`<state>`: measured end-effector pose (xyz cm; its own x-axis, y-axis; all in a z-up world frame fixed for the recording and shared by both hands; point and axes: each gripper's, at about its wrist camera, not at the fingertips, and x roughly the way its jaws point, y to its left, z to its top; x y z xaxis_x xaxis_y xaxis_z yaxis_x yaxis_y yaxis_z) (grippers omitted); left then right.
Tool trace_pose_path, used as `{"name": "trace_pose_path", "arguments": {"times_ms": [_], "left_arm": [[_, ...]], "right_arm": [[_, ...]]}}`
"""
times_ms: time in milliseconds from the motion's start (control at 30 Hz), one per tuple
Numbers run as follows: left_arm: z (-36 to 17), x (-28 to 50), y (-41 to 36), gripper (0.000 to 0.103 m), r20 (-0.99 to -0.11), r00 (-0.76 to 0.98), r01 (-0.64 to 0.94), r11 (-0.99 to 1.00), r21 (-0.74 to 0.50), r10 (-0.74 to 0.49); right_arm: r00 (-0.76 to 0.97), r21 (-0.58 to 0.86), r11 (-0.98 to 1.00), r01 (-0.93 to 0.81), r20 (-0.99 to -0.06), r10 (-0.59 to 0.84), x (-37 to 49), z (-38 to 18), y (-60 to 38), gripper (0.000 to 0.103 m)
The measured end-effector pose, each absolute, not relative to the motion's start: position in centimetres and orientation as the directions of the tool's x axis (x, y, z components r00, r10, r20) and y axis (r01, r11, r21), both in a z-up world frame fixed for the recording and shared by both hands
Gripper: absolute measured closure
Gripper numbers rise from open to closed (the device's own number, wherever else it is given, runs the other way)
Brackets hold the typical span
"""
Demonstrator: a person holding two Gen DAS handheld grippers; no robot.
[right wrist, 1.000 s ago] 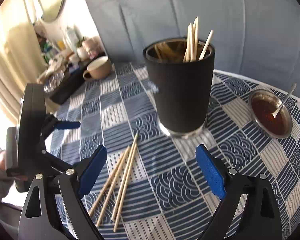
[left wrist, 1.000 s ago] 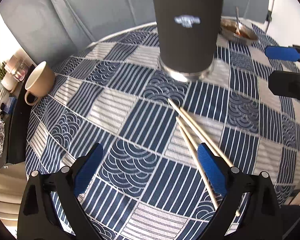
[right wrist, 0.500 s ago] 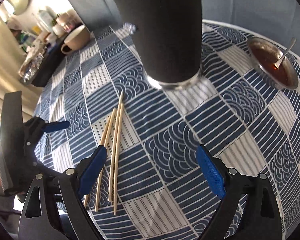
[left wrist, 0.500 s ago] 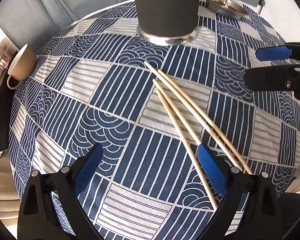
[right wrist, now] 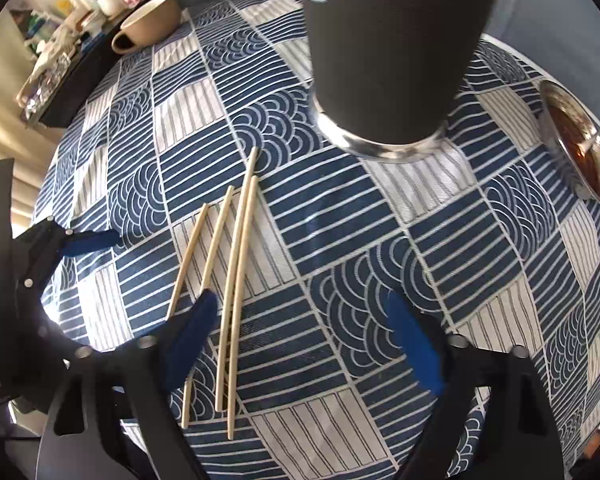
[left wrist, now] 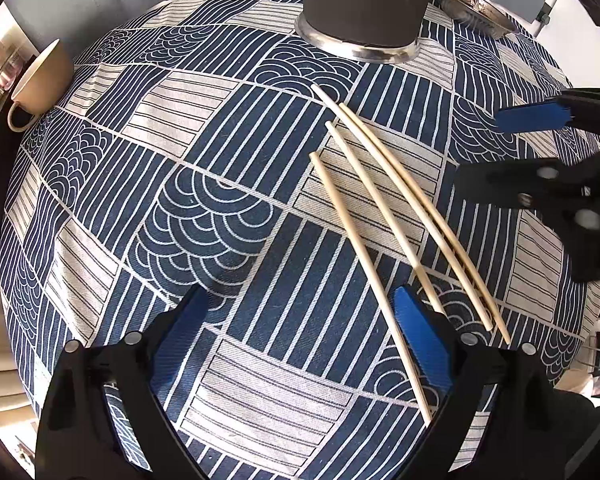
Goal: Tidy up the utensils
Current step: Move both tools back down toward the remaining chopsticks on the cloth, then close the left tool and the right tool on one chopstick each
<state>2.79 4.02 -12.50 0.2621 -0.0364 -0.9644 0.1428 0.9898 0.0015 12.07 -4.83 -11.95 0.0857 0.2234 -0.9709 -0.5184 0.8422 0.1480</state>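
Observation:
Several pale wooden chopsticks (left wrist: pixel 384 216) lie side by side on the blue-and-white patterned tablecloth, also in the right wrist view (right wrist: pixel 236 256). A tall black utensil holder (left wrist: pixel 368 0) with a metal base stands just beyond them, also in the right wrist view (right wrist: pixel 396 48). My left gripper (left wrist: pixel 300 328) is open and empty, low over the cloth, its right pad beside the nearest chopstick. My right gripper (right wrist: pixel 300 332) is open and empty, its left pad over the chopsticks' near ends. It shows at the right in the left wrist view (left wrist: pixel 540 148).
A beige mug (left wrist: pixel 40 80) stands at the table's left edge, also in the right wrist view (right wrist: pixel 148 24). A metal dish of brown sauce with a spoon (right wrist: pixel 580 140) sits right of the holder. A cluttered shelf (right wrist: pixel 60 40) lies beyond the table.
Both grippers have dropped lower and moved in toward the chopsticks and the holder. The holder's rim has left both views. Both grippers stay open.

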Motion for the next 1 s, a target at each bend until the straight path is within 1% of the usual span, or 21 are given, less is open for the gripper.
{"name": "trace_pose_path", "arguments": {"times_ms": [167,300,500,567,667,733,800,833,867,900,933,967,1000], "left_arm": [[-12.4,2.2,5.0,0.013,-0.968,0.251,0.128,0.992,0.002,-0.031],[-12.4,1.9,5.9,0.013,-0.968,0.248,0.124,0.992,0.001,-0.030],[-12.5,1.6,6.4,0.013,-0.968,0.249,0.124,0.992,0.002,-0.029],[-12.5,1.6,6.4,0.013,-0.969,0.247,0.123,0.992,0.002,-0.028],[-12.3,1.4,6.4,0.013,-0.969,0.245,0.120,0.993,0.003,-0.027],[-12.3,1.5,6.2,0.013,-0.970,0.243,0.120,0.993,0.004,-0.026],[-12.3,1.9,6.1,0.013,-0.970,0.240,0.119,0.993,0.005,-0.024],[-12.3,1.9,6.2,0.013,-0.971,0.238,0.119,0.993,0.004,-0.024],[-12.3,1.8,6.2,0.015,-0.971,0.238,0.122,0.993,0.004,-0.026],[-12.2,1.7,6.2,0.017,-0.971,0.237,0.130,0.992,0.003,-0.028],[-12.1,1.6,6.2,0.019,-0.971,0.237,0.134,0.991,0.003,-0.030],[-11.9,1.4,6.2,0.024,-0.971,0.236,0.142,0.990,0.002,-0.032],[-11.8,1.3,6.2,0.031,-0.971,0.236,0.147,0.989,0.001,-0.034]], "right_arm": [[0.063,0.134,0.836,-0.531,-0.978,0.197,12.4,-12.7,-3.6,0.040],[0.043,0.142,0.836,-0.529,-0.980,0.193,12.7,-13.4,-3.0,0.040],[0.074,0.065,0.830,-0.553,-0.989,0.126,12.6,-13.7,-2.1,0.042],[0.072,0.059,0.831,-0.553,-0.990,0.118,12.5,-13.8,-1.7,0.038],[0.110,-0.004,0.822,-0.570,-0.991,0.071,12.0,-13.7,-0.4,0.038],[0.090,0.021,0.832,-0.555,-0.992,0.085,12.3,-13.7,-0.3,0.038],[0.091,0.021,0.824,-0.567,-0.992,0.088,12.3,-13.6,-0.4,0.043],[0.091,0.023,0.820,-0.572,-0.992,0.091,12.3,-13.4,-0.6,0.050],[0.091,0.024,0.815,-0.578,-0.992,0.093,12.3,-13.2,-0.9,0.060],[0.089,0.024,0.809,-0.587,-0.992,0.094,12.4,-13.2,-1.1,0.065],[0.086,0.026,0.802,-0.596,-0.992,0.096,12.4,-13.1,-1.3,0.075],[0.081,0.026,0.796,-0.605,-0.992,0.095,12.5,-13.0,-1.4,0.086],[0.078,0.025,0.792,-0.610,-0.993,0.091,12.6,-12.9,-1.8,0.091]]}}
